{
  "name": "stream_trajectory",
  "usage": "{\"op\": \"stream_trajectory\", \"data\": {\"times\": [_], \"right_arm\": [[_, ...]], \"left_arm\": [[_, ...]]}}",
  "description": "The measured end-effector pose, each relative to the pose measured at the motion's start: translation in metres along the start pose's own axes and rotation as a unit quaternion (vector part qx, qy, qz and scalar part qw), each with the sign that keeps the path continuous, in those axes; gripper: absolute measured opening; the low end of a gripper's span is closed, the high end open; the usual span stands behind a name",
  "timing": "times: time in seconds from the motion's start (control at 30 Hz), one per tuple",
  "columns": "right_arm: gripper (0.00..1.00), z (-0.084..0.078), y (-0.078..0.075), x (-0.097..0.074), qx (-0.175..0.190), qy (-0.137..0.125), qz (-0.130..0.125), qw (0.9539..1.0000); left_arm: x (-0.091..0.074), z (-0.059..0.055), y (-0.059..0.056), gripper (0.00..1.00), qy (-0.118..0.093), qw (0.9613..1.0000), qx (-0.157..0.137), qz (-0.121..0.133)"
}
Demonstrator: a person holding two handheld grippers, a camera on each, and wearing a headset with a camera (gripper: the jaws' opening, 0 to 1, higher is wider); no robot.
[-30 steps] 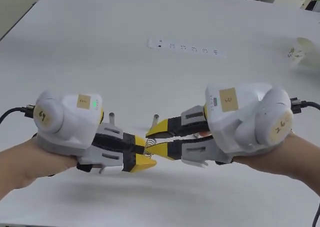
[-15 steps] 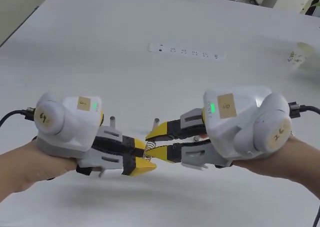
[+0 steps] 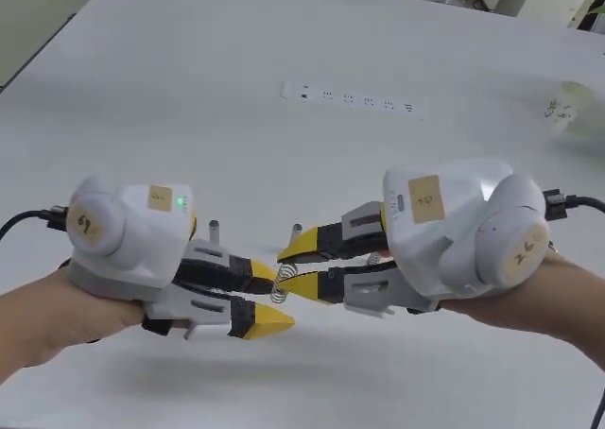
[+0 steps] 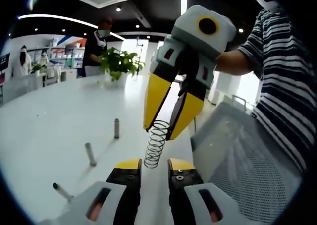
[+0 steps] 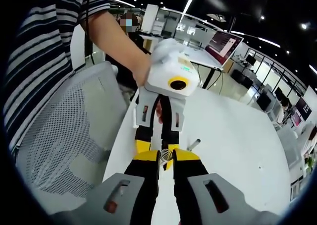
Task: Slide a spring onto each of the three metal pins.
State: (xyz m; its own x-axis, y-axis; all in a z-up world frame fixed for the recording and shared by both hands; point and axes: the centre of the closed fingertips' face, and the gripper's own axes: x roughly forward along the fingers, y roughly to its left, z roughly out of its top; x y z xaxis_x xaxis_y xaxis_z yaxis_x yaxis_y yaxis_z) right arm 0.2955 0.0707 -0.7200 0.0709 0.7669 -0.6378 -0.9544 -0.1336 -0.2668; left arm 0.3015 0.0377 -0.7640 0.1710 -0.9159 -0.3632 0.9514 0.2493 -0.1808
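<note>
Gripping the spring (image 4: 156, 141) by one end in the right claw (image 3: 285, 268), jaws pinched narrow onto it, just above the table (image 3: 189, 117), other end sitting between the parted jaws of the left claw (image 4: 154, 164), with three metal pins (image 4: 89, 154) upright nearby, apart from the spring.

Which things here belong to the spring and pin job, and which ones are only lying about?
For the job:
spring, held by the right gripper
three pins, standing on the table
left gripper, open at the spring's lower end

Lying about:
power strip
cup, far right, too small to be sure
plant
</note>
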Motion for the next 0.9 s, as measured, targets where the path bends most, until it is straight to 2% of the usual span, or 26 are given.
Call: {"op": "stream_trajectory", "data": {"times": [0.63, 0.8, 0.9], "right_arm": [[0.07, -0.006, -0.002, -0.001, 0.000, 0.008, -0.006, 1.0000], [0.07, -0.008, -0.003, -0.001, 0.000, 0.011, -0.009, 0.9999], [0.07, -0.010, -0.004, -0.001, 0.000, 0.013, -0.011, 0.9999]], "left_arm": [[-0.014, -0.005, 0.007, 0.21, -0.005, 0.9996, -0.012, 0.024], [-0.019, -0.007, 0.012, 0.29, -0.006, 0.9991, -0.016, 0.039], [-0.023, -0.008, 0.014, 0.30, -0.007, 0.9987, -0.020, 0.045]]}}
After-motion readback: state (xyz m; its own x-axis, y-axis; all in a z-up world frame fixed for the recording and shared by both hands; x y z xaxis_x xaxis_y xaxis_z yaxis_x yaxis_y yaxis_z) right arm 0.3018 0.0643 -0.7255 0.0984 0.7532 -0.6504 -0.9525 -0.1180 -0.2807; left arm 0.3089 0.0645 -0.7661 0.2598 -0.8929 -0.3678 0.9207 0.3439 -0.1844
